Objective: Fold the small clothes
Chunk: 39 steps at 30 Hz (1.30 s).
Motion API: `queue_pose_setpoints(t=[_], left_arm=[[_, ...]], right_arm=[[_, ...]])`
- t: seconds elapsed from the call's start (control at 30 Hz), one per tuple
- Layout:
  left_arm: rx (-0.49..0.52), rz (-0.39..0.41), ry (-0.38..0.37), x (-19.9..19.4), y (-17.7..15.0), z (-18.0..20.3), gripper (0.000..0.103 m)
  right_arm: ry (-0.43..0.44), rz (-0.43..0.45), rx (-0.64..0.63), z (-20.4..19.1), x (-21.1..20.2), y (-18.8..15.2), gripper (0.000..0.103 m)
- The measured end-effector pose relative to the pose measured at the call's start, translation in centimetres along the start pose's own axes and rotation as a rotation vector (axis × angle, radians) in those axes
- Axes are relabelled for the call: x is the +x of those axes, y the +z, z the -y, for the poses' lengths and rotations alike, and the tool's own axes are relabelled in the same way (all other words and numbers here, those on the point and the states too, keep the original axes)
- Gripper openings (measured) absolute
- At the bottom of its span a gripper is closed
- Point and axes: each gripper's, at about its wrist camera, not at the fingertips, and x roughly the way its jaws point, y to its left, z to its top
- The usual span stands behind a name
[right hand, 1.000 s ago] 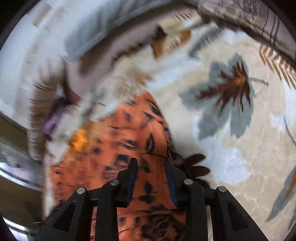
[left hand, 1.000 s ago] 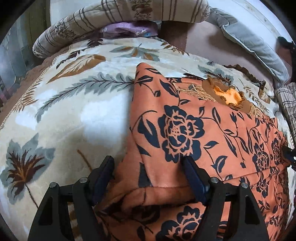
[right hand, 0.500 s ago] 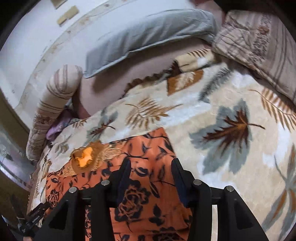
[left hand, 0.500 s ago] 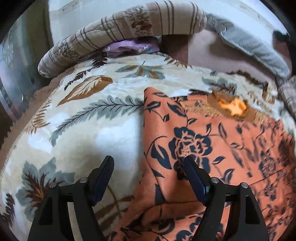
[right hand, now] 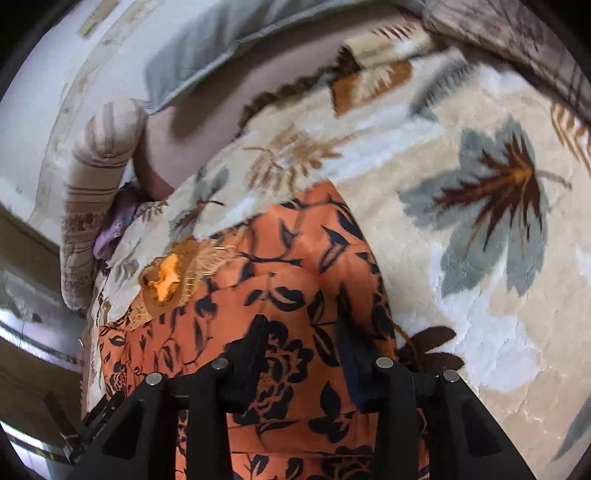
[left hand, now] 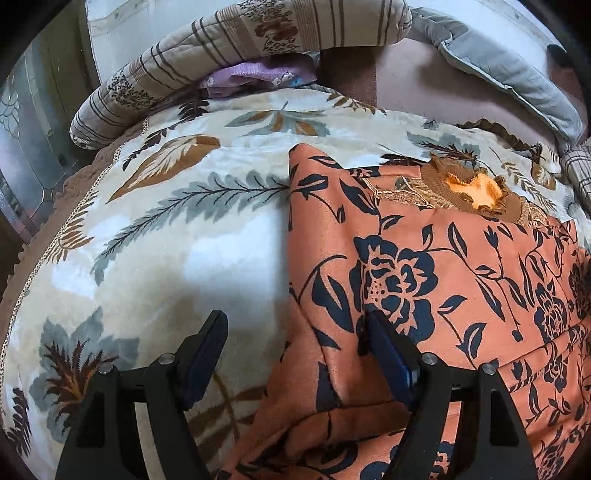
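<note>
The left gripper [left hand: 295, 347] hovers with jaws wide open over the orange top's [left hand: 424, 266] edge, gripping nothing. The top lies flat on the leaf-patterned blanket [left hand: 177, 229]. The right gripper's [right hand: 301, 343] jaws, just narrowing, straddle its cloth without pinching.

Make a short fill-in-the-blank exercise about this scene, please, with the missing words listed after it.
1. The orange garment has a pattern of dark ____.
2. The garment lies on a blanket printed with ____.
3. The jaws of the left gripper stand ____.
4. A small cloth under the striped pillow is ____ in colour.

Missing words: flowers; leaves; open; purple
</note>
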Motion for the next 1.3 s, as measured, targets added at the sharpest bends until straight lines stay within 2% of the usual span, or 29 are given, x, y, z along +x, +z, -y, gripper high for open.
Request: queue_pose_setpoints(t=[0.13,0.23,0.27,0.37,0.53,0.67,0.9,1.03,1.2,1.3], left_arm=[[0.004,0.002,0.005,-0.1,0.0,0.1,0.079],[0.002,-0.001,0.004,0.0,0.0,0.1,0.079],[0.002,-0.002,0.004,0.0,0.0,0.2,0.079],[0.003,0.0,0.005,0.0,0.0,0.1,0.079],[0.015,0.007,0.01,-0.5,-0.2,0.2,0.079],[0.019,0.003,-0.031,-2.5,-1.2,0.3,0.079],[0.105,0.057,-0.06,-7.6,-4.2,2.3,0.079],[0.119,0.054,-0.072,-9.6,-7.6,2.6,0.079],[0.136,-0.01,-0.084,-10.5,-11.8,3.1,0.079],[0.107,-0.041,-0.09,-10.6,-13.4,2.8,0.079]], right_arm=[[0.078,-0.031,-0.092,-2.6,0.3,-0.8,0.041],[0.08,-0.149,-0.136,-3.8,2.8,-2.0,0.042],[0.048,-0.197,-0.15,-3.8,4.0,-2.5,0.042],[0.041,-0.175,-0.172,-4.3,3.7,-2.7,0.042],[0.065,-0.149,-0.137,-3.6,2.7,-3.0,0.042],[0.081,-0.118,-0.145,-3.6,0.5,-3.9,0.042],[0.162,-0.122,-0.229,-6.2,-2.9,-8.0,0.043],[0.237,-0.14,-0.216,-7.0,-4.7,-11.9,0.043],[0.256,-0.182,-0.209,-7.2,-5.6,-16.3,0.043],[0.199,-0.247,-0.217,-6.9,-4.8,-18.8,0.043]])
